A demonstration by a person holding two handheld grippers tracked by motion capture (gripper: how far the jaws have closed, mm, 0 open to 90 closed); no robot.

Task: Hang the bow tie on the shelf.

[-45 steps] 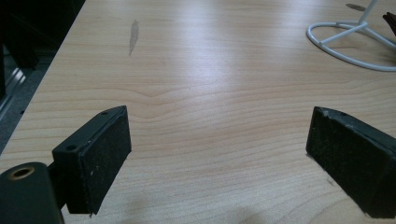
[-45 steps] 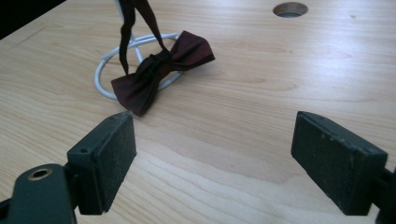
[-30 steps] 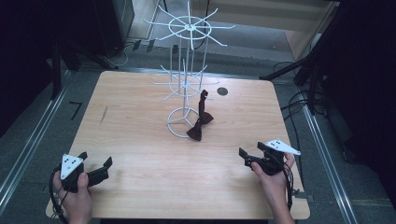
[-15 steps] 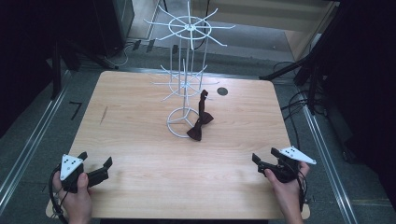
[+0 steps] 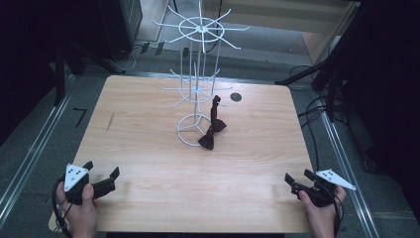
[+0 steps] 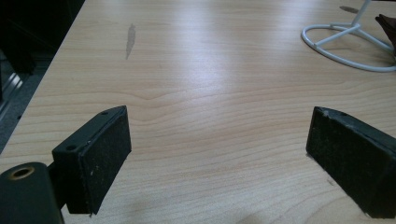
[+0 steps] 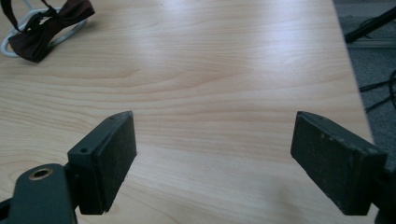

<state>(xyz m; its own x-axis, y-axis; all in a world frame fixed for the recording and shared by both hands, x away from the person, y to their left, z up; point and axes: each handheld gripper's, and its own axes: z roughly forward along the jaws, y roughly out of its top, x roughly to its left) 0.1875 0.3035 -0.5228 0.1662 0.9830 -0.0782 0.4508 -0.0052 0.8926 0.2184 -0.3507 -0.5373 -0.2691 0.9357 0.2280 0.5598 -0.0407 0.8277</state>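
Observation:
A dark brown bow tie [image 5: 212, 133] hangs by its strap from the lower tier of a white wire rack [image 5: 196, 89] at mid table, its bow resting on the rack's ring base [image 6: 348, 44]. In the right gripper view the bow tie [image 7: 44, 27] lies far off at the upper left. My left gripper [image 5: 103, 173] sits at the near left corner, open with bare wood between its pads [image 6: 100, 161]. Held at the near right corner, my right gripper [image 5: 298, 177] is open too, and its pads [image 7: 112, 156] are wide apart over the wood.
The wooden table [image 5: 148, 148] has a small dark round hole [image 5: 236, 97] behind the rack and a grey smudge [image 5: 109, 122] at the left. Cables [image 5: 317, 114] and metal rails run on the floor to either side. The table's right edge lies close to my right gripper.
My right gripper has moved back and to the right, toward the near right corner, staying open. The left gripper and the bow tie have kept still.

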